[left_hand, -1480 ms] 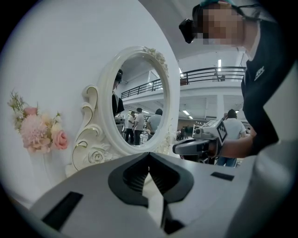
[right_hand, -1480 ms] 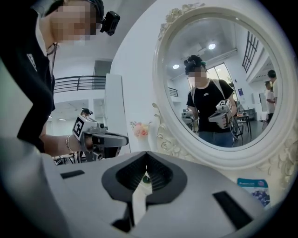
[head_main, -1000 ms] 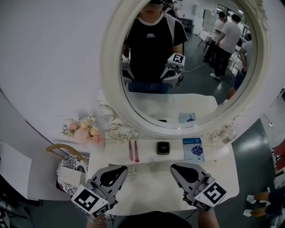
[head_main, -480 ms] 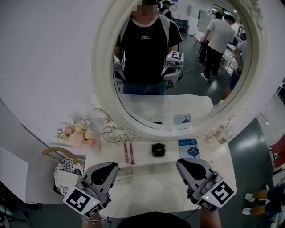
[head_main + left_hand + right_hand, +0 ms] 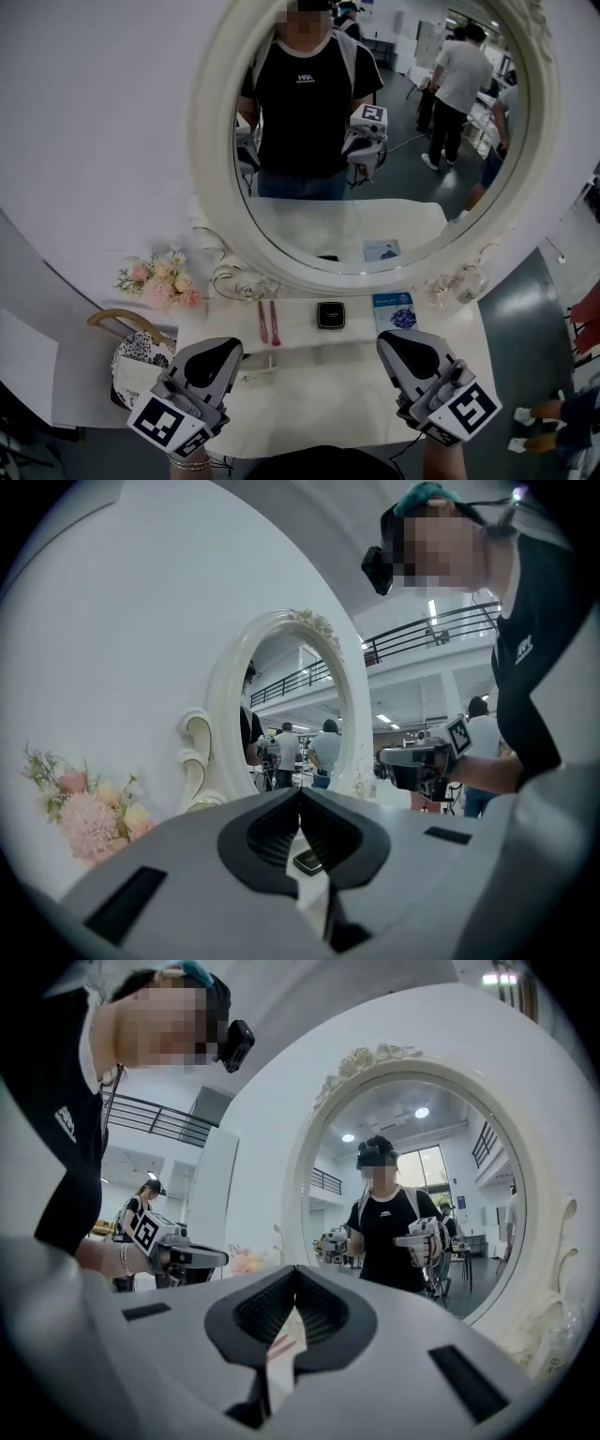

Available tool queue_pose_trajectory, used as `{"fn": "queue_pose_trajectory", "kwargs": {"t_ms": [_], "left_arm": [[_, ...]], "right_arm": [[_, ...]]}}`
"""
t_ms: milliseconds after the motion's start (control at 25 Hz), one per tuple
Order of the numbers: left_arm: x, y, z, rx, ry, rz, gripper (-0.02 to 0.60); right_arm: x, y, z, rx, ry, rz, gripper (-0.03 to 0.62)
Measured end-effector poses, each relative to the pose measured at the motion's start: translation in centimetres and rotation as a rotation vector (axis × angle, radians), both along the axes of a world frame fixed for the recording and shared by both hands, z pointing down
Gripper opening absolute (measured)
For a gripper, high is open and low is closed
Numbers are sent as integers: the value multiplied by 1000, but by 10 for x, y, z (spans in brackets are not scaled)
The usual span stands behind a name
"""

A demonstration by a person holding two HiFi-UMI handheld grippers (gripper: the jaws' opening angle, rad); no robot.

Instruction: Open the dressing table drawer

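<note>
Hovering over the white dressing table point(image 5: 319, 389) are two grippers, the left gripper point(image 5: 229, 345) and the right gripper point(image 5: 386, 338), well apart. Each has its jaws pressed together with nothing between them, as each gripper's own view shows. On the raised back ledge of the worktop lie two slim pink sticks point(image 5: 268, 322) side by side, one square black compact point(image 5: 329, 314) and one blue-printed booklet point(image 5: 394, 311). One oval mirror point(image 5: 211, 187) rises behind them, and one bunch of pink and cream flowers point(image 5: 155, 281) stands to its left. The table's long axis runs left to right, with its front edge toward the person. The drawer sits under that edge, hidden from every view.
</note>
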State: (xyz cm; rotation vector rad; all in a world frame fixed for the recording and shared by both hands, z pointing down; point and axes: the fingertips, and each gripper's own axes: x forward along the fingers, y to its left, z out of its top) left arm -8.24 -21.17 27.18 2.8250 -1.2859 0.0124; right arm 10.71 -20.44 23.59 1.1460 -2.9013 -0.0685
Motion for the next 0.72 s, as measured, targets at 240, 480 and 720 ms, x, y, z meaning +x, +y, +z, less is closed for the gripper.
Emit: {"fn": "queue_pose_trajectory", "kwargs": {"t_ms": [240,480,720], "left_arm": [[-1,2,1,-7,-1,-2,18],[-3,3,4,-14,3,-3,18],[-3,5,5,-19,5,-1,18]], "right_arm": [[0,2,0,12,25,16,18],[-4,4,-1,36,64,26,18],[-4,6,0,30,51,17,18]]}}
